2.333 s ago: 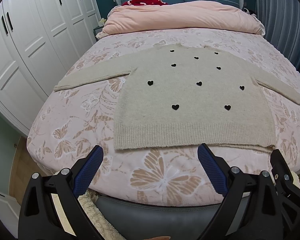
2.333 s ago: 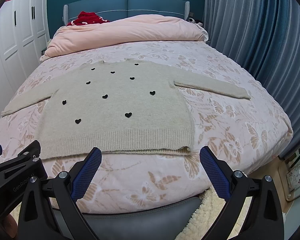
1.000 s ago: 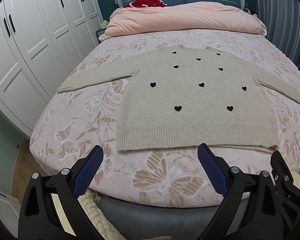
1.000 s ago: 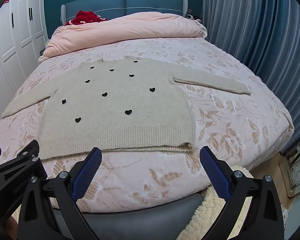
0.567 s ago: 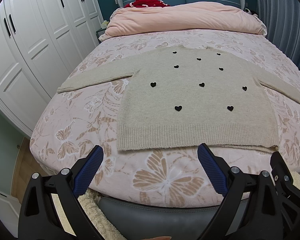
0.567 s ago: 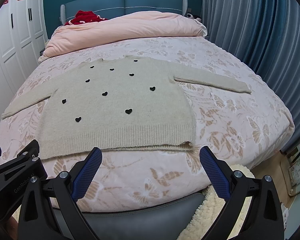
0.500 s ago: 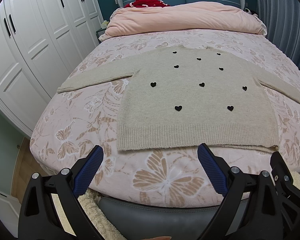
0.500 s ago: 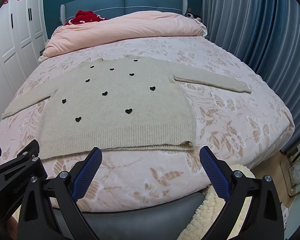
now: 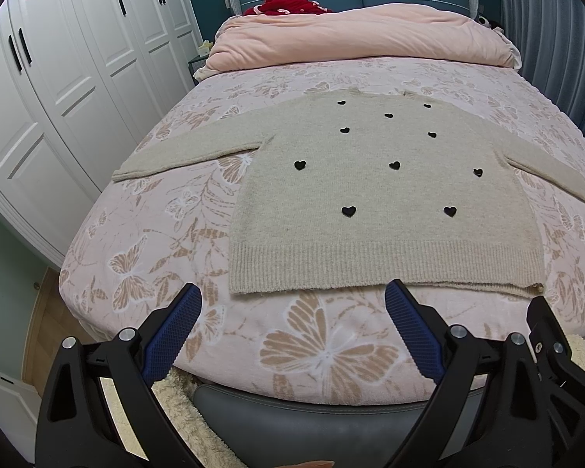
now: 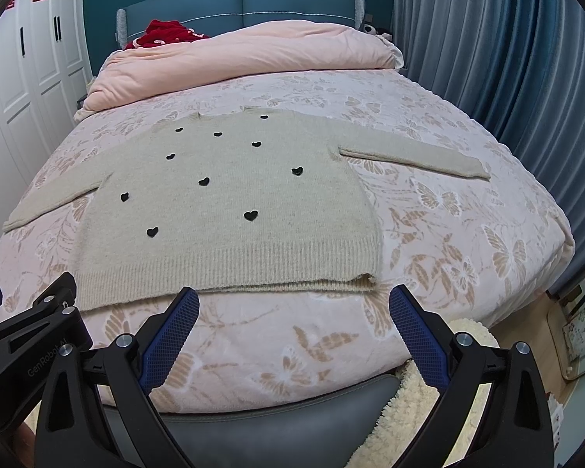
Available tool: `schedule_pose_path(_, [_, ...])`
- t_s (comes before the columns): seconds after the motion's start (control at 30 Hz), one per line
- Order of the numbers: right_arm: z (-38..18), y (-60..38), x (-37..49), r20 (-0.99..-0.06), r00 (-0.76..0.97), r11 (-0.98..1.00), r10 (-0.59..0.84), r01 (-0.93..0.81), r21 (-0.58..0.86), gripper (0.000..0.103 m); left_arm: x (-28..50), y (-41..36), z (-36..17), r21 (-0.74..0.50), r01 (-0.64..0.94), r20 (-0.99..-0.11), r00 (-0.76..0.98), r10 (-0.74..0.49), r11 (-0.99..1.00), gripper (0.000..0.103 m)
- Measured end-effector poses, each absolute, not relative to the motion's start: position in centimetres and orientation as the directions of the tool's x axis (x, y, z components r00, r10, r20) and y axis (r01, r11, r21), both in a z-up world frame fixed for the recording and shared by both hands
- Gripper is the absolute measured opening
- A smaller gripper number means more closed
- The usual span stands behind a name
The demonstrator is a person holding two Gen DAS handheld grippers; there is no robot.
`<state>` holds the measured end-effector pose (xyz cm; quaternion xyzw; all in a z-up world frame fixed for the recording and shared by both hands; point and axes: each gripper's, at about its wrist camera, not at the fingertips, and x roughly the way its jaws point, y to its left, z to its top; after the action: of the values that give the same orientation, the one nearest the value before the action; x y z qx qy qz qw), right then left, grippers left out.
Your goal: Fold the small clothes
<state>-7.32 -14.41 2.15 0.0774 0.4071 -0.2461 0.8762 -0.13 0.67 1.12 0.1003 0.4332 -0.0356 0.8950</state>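
Bed with pink butterfly-print cover filled most of both views, its foot end nearest the cameras and its blue headboard at the far wall. Duvet, plain pink, lay bunched across the head end, with a red garment behind it against the headboard. Wardrobe, white with black handles and red paper emblems, stood along the left side; blue-grey curtains hung along the right. Sweater, beige knit scattered with small black hearts, lay flat and face up on the middle of the bed, its body running lengthwise with the bed: ribbed hem toward the foot end, neckline toward the duvet. Both sleeves were spread outward, so the garment's longest span ran across the bed, cuff to cuff. The back layer of the hem showed slightly below the front at the right corner. Left gripper hovered above the foot edge just short of the hem, fingers spread wide and holding nothing. Right gripper hovered likewise, fingers spread wide, touching nothing.
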Motion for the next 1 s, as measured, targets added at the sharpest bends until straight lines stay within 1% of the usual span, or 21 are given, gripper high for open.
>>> schedule_pose_path(0.3, [1.7, -14.4, -7.4, -0.762, 0.541, 0.870, -0.357, 0.489, -0.061, 0.097, 0.0, 1.0, 0.8, 0.144, 0.151, -0.791, 0.611, 0.022, 0.978, 0.093])
schedule_pose_path(0.43, [0.0, -15.0, -7.2, -0.787, 0.537, 0.883, -0.305, 0.469, -0.022, 0.097, 0.6, 1.0, -0.4, 0.125, 0.168, -0.809, 0.588, 0.002, 0.978, 0.093])
schedule_pose_path(0.63, [-3.0, -17.9, -5.7, -0.823, 0.530, 0.904, -0.204, 0.425, 0.050, 0.097, 1.7, -0.5, -2.7, 0.112, 0.252, -0.822, 0.567, -0.053, 0.961, 0.096])
schedule_pose_path(0.73, [-4.3, -22.0, -4.5, -0.832, 0.524, 0.891, -0.181, 0.446, 0.087, 0.097, 2.7, -0.9, -3.7, 0.094, 0.247, -0.825, 0.561, -0.063, 0.964, 0.097])
schedule_pose_path(0.83, [-5.0, -28.2, -3.3, -0.823, 0.520, 0.853, -0.228, 0.515, 0.089, 0.097, 4.1, -0.6, -4.4, 0.054, 0.220, -0.829, 0.554, -0.079, 0.974, 0.098])
schedule_pose_path(0.93, [-5.5, -36.5, -1.7, -0.806, 0.511, 0.795, -0.299, 0.601, 0.086, 0.097, 6.1, 0.0, -5.2, -0.013, 0.177, -0.838, 0.536, -0.108, 0.984, 0.098])
schedule_pose_path(1.0, [-5.9, -42.2, -0.6, -0.796, 0.506, 0.747, -0.333, 0.656, 0.105, 0.097, 7.2, -0.1, -5.6, -0.035, 0.156, -0.836, 0.536, -0.115, 0.987, 0.098])
